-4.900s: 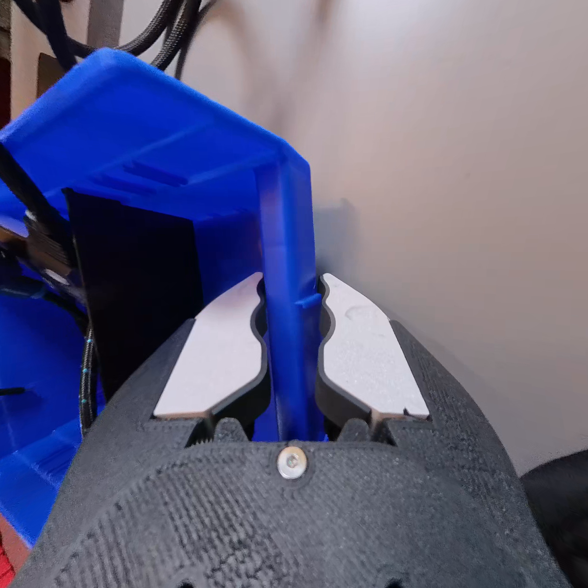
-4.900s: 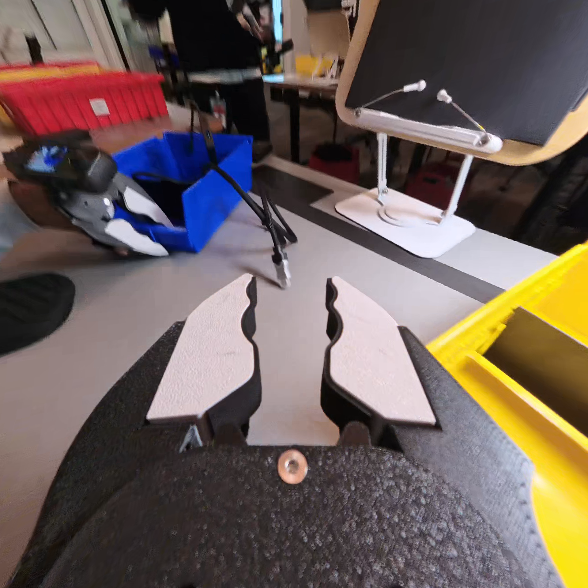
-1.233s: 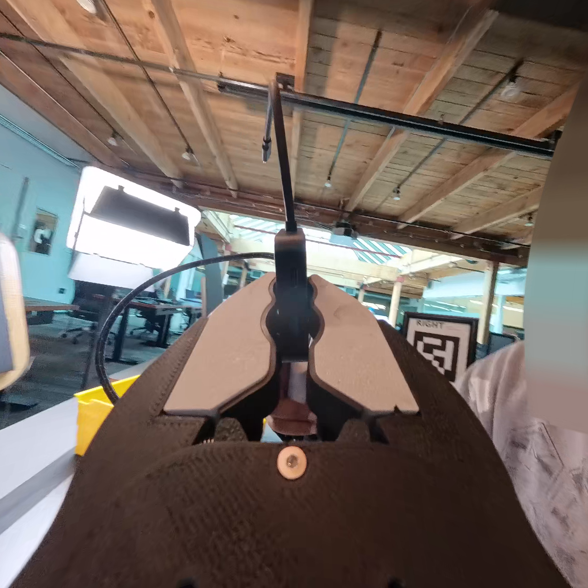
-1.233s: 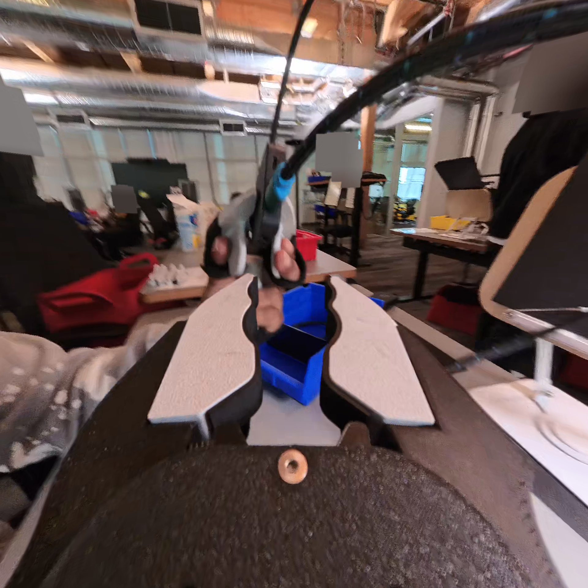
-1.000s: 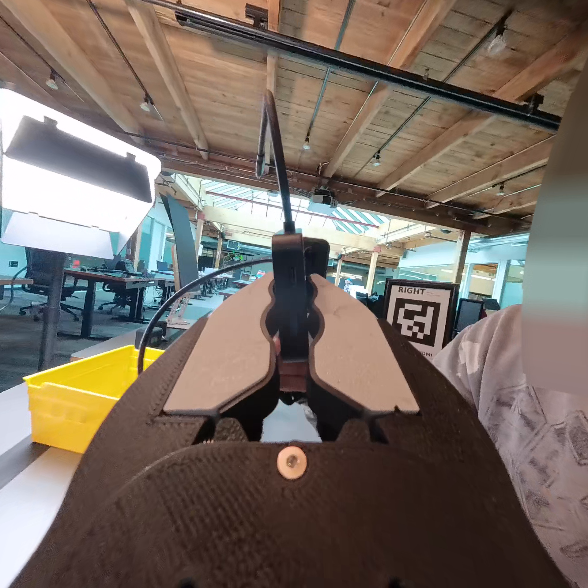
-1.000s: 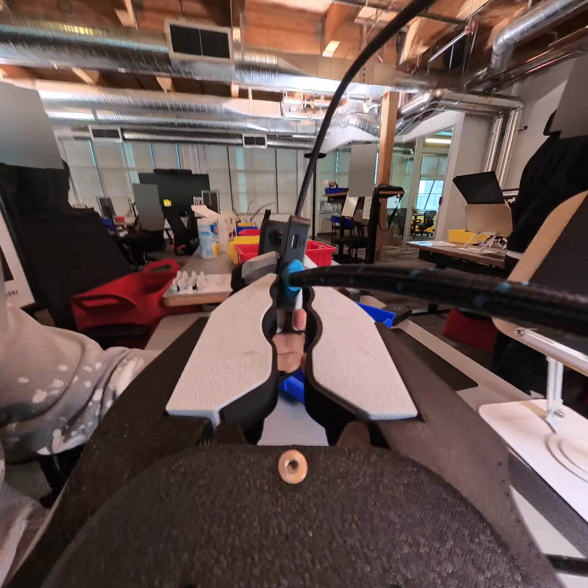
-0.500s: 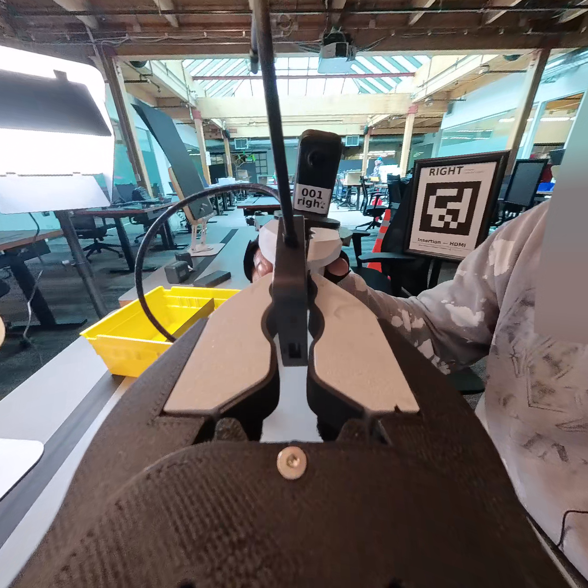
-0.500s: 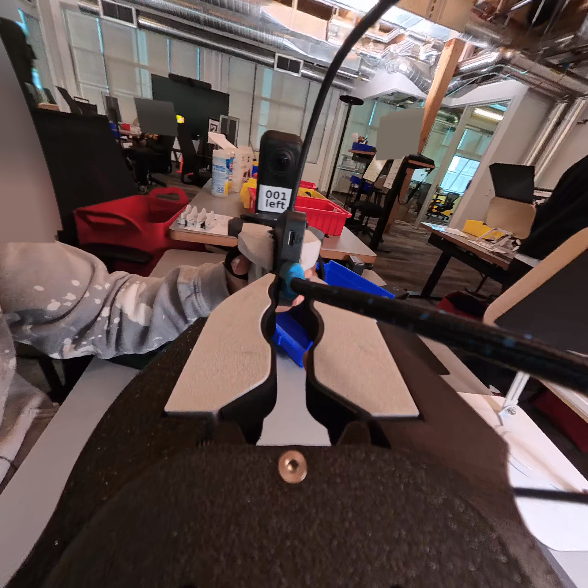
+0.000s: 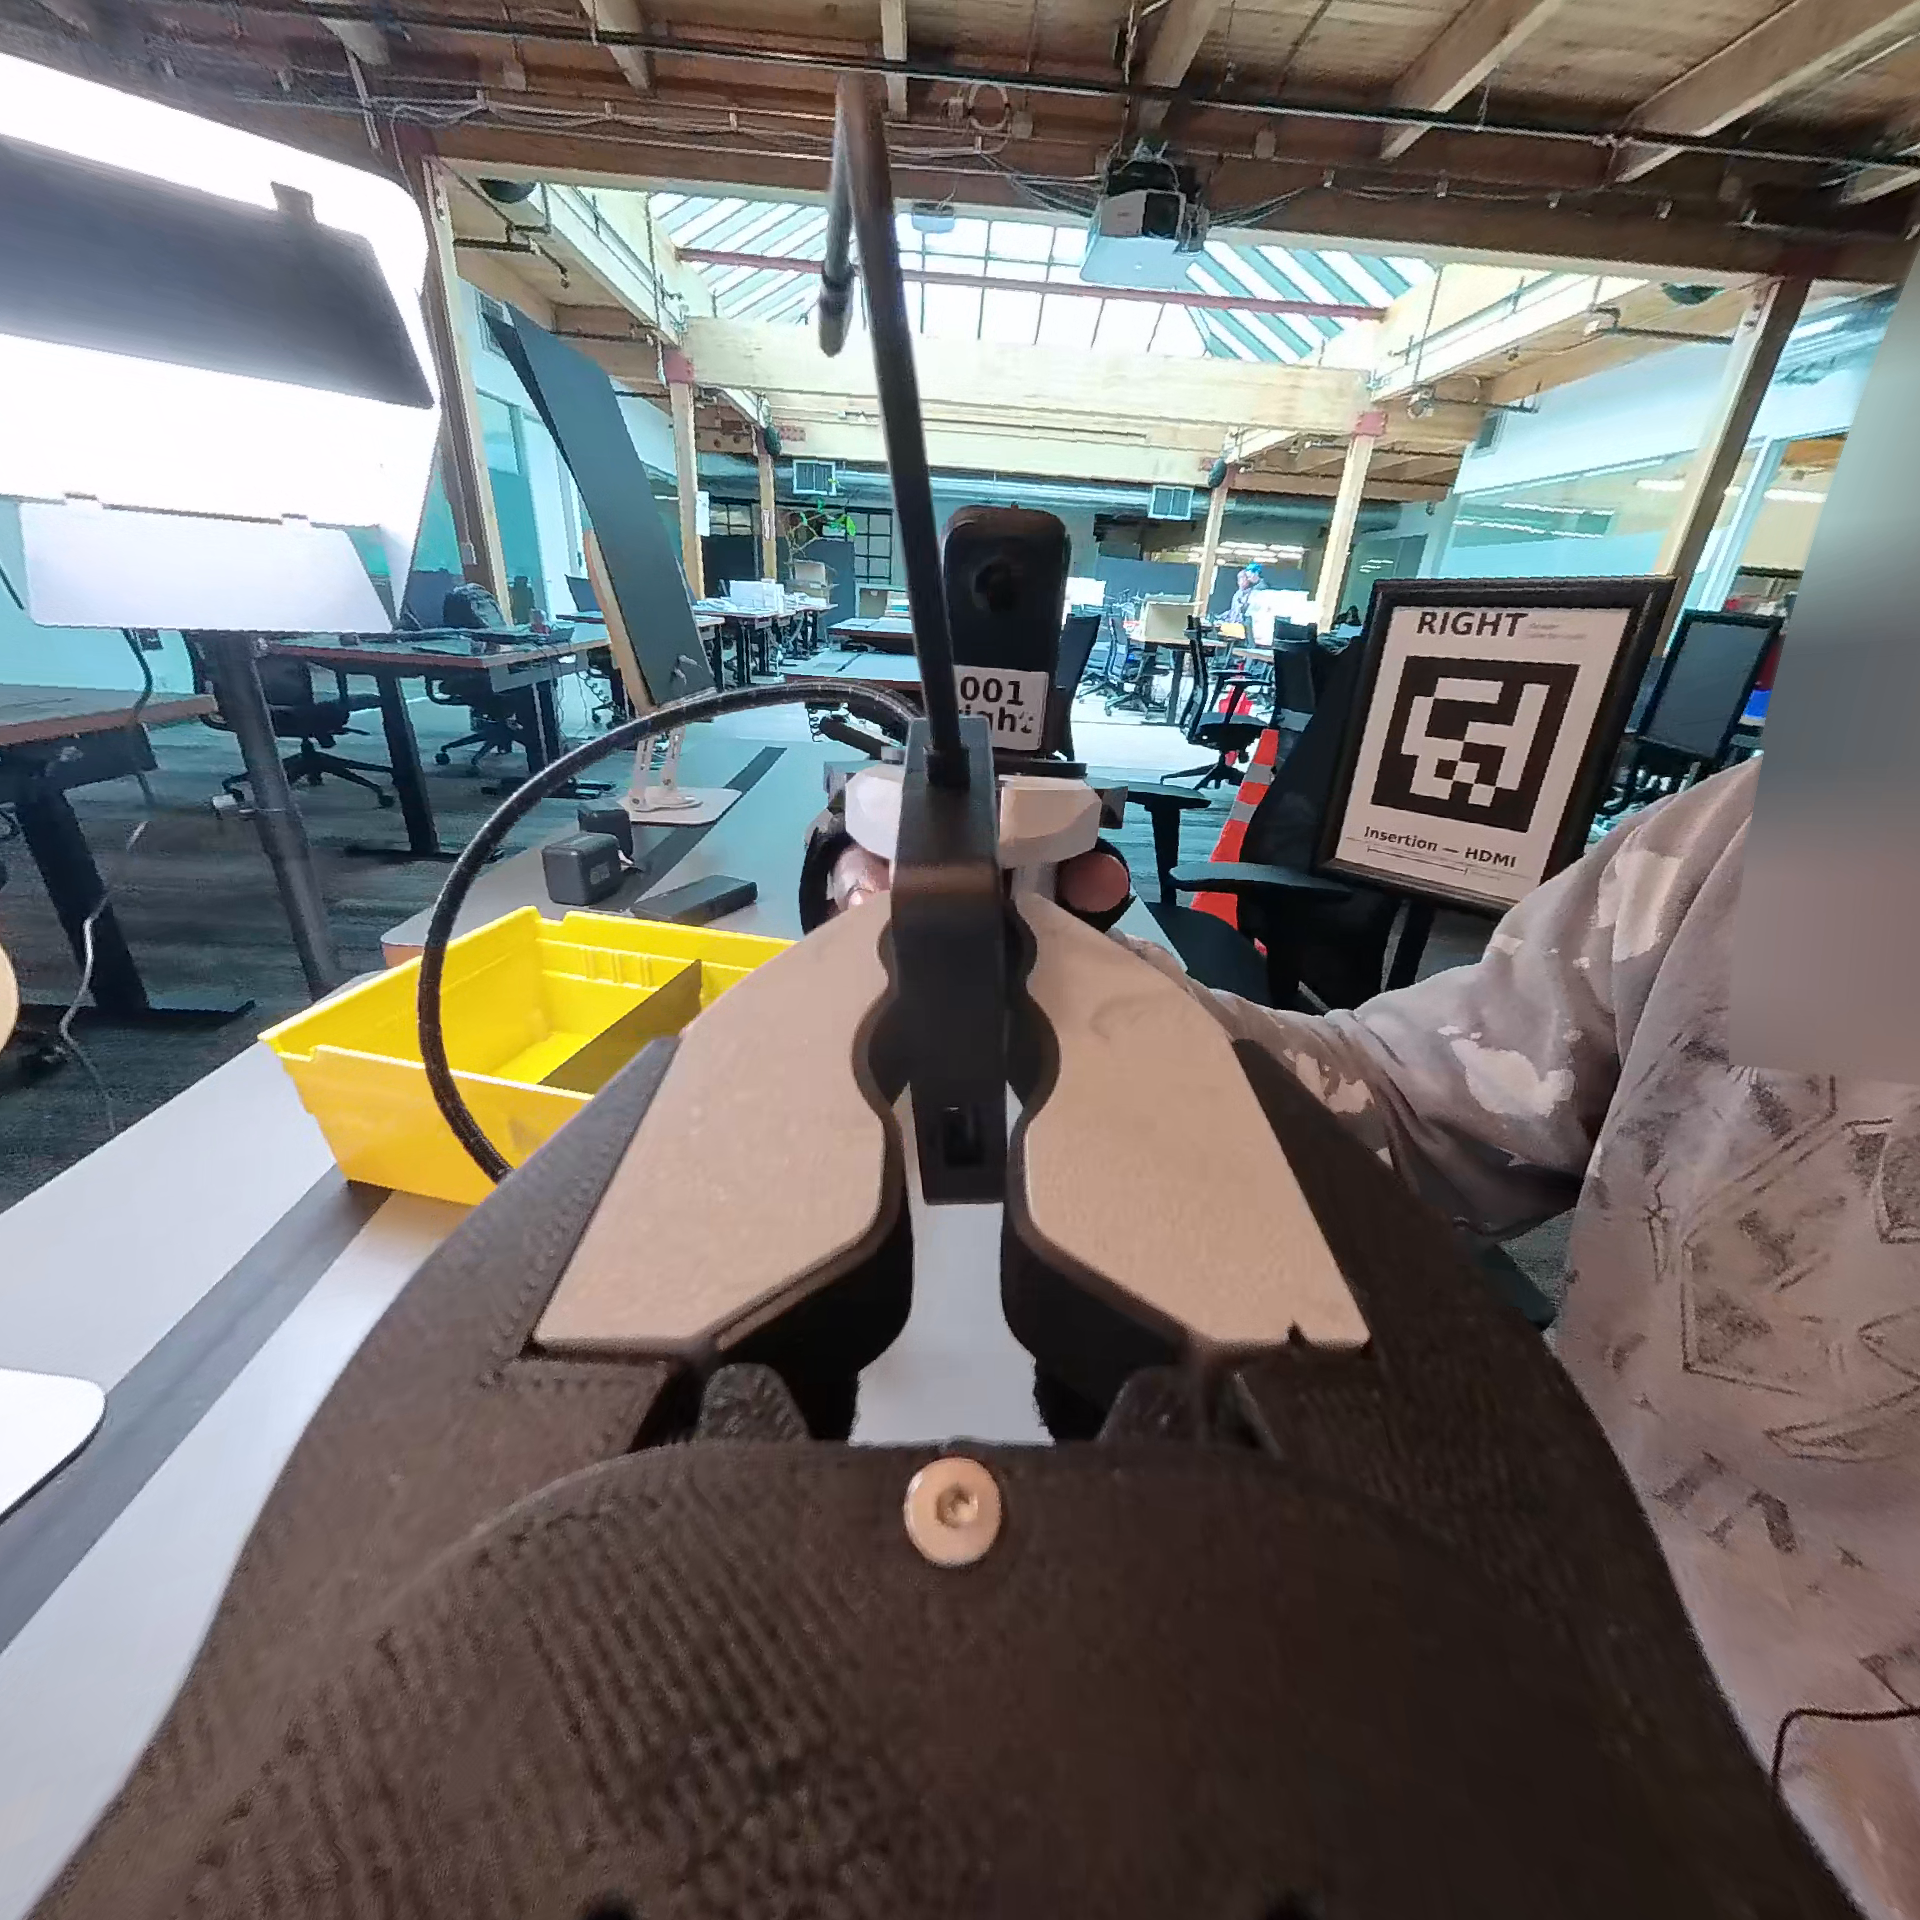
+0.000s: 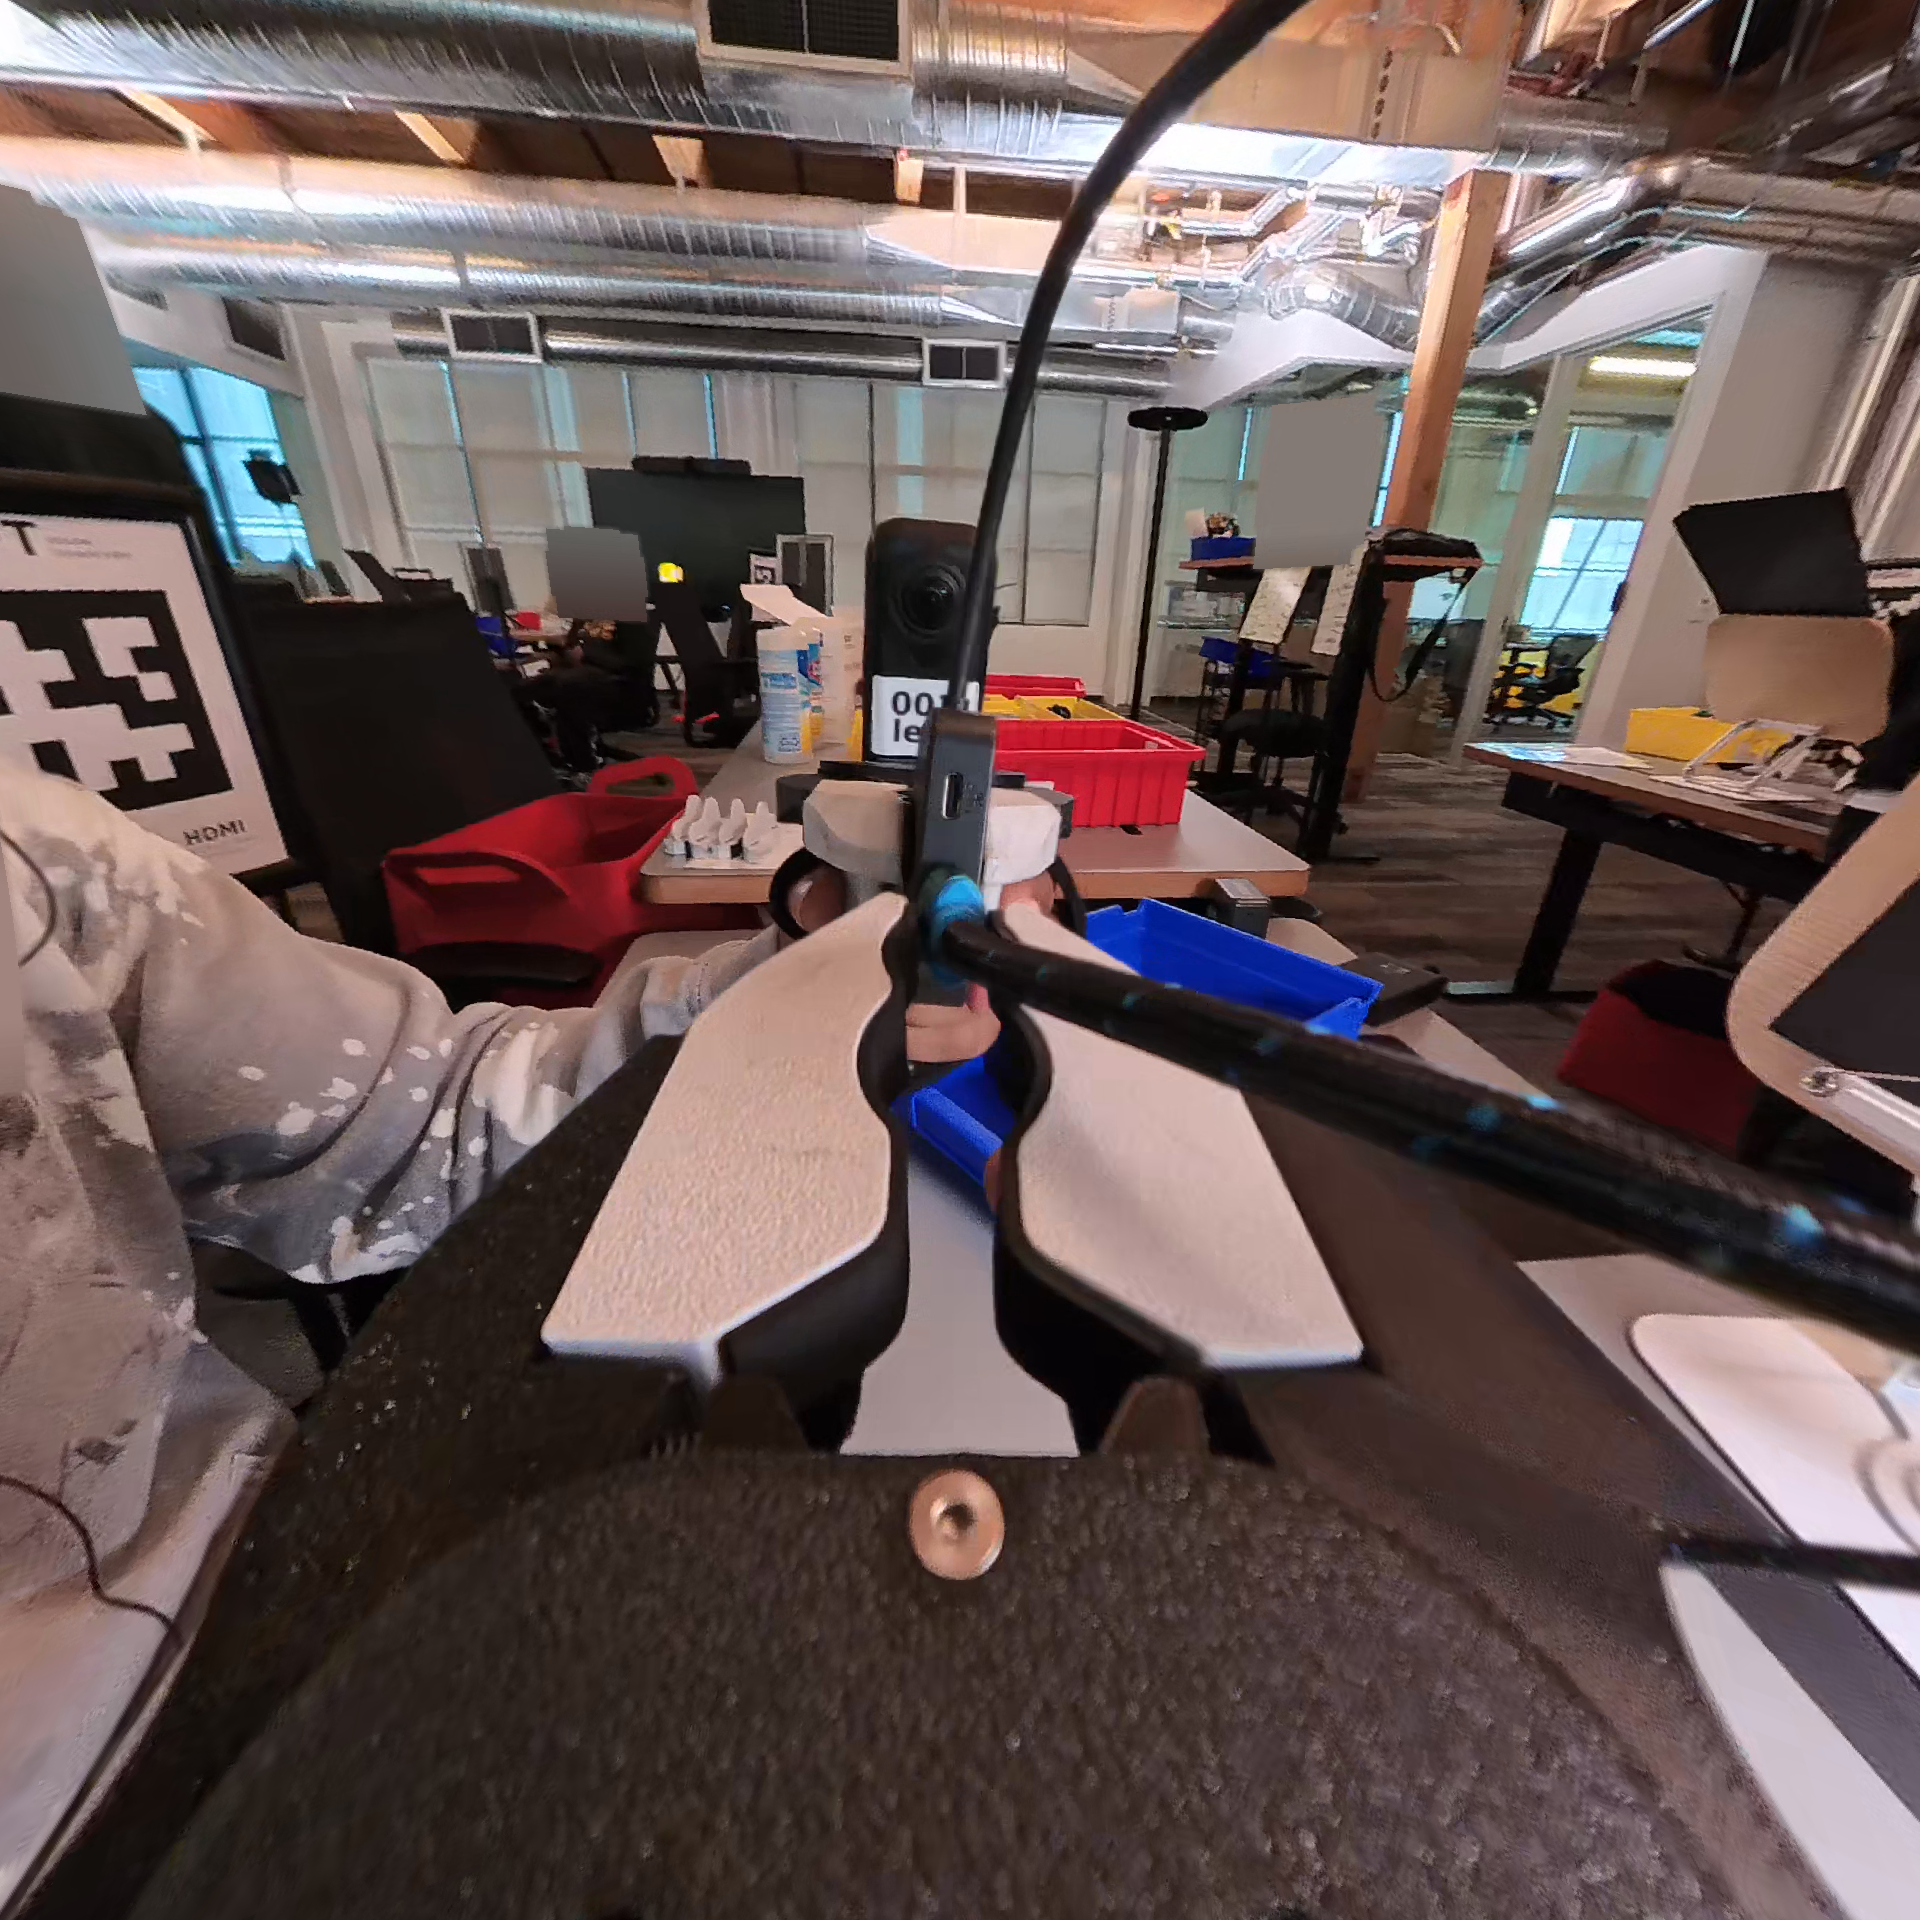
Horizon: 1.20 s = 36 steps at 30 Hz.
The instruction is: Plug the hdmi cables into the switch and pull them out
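My left gripper (image 9: 951,1003) is shut on the thin black switch (image 9: 948,914), held edge-on in the air. A thin black cable (image 9: 894,436) rises from the switch's top. My right gripper (image 10: 948,971) faces it and is shut on an HDMI plug with a blue collar (image 10: 954,906). Its black braided cable (image 10: 1403,1091) runs off to the right. The plug meets the lower part of the switch (image 10: 951,800); how deep it sits is hidden. The braided cable also loops at the left in the left wrist view (image 9: 447,987).
A yellow bin (image 9: 436,1081) stands on the grey table (image 9: 156,1257) below left. A blue bin (image 10: 1226,951) lies behind the grippers. A white stand base (image 10: 1766,1382) is at right. A framed marker sign (image 9: 1475,727) and the person's sleeve (image 9: 1558,1039) are nearby.
Both grippers left the table and bin, rose and now face each other. The left closed on the switch, the right on the plug. In the last half second little has moved.
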{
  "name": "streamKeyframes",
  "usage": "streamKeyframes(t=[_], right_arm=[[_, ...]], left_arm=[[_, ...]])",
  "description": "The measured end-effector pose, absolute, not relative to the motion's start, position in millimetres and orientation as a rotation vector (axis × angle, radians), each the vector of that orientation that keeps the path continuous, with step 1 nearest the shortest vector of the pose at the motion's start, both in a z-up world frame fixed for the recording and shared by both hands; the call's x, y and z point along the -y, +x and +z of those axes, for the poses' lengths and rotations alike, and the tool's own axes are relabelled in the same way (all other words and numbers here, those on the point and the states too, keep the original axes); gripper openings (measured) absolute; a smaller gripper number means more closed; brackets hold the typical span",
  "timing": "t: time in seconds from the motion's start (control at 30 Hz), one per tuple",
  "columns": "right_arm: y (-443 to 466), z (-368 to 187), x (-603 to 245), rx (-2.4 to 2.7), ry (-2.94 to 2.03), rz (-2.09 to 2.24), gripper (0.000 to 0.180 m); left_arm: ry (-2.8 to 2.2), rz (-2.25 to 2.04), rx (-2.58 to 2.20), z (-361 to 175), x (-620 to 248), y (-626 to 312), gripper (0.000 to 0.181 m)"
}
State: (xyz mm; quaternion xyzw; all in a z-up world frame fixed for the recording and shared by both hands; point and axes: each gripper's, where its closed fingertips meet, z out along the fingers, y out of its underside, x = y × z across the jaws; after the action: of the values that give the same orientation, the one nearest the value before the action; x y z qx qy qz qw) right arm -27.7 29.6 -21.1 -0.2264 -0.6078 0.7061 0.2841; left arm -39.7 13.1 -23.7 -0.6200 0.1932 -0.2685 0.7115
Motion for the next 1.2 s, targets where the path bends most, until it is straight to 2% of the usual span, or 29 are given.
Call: streamKeyframes(t=[0.37,0.47,0.53,0.6,0.73,0.87,1.1,1.2], right_arm=[[-14,-28,-32,1.781,-0.527,1.834,0.011],[-1,-8,-44,1.659,-0.482,1.918,0.011],[20,19,-85,1.463,-0.499,1.963,0.011],[23,13,-114,1.505,-0.627,1.769,0.011],[8,-15,-174,1.683,-1.045,1.379,0.011],[4,-54,-227,1.763,-1.476,1.11,0.011],[-9,-185,-260,1.873,-1.941,0.759,0.011],[0,-241,-278,1.969,-2.051,0.405,0.011]], left_arm=[[-1.475,-0.587,-0.491,-31,-16,-27,0.014],[-1.416,-0.621,-0.471,-20,-13,-26,0.015],[-1.263,-0.67,-0.352,11,15,-62,0.014],[-1.299,-0.453,-0.272,15,35,-105,0.014],[-1.404,-0.241,-0.137,12,52,-145,0.014],[-1.463,-0.246,-0.057,4,44,-154,0.014],[-1.515,-0.212,-0.051,2,41,-148,0.014],[-1.522,-0.204,-0.067,2,41,-142,0.014]])
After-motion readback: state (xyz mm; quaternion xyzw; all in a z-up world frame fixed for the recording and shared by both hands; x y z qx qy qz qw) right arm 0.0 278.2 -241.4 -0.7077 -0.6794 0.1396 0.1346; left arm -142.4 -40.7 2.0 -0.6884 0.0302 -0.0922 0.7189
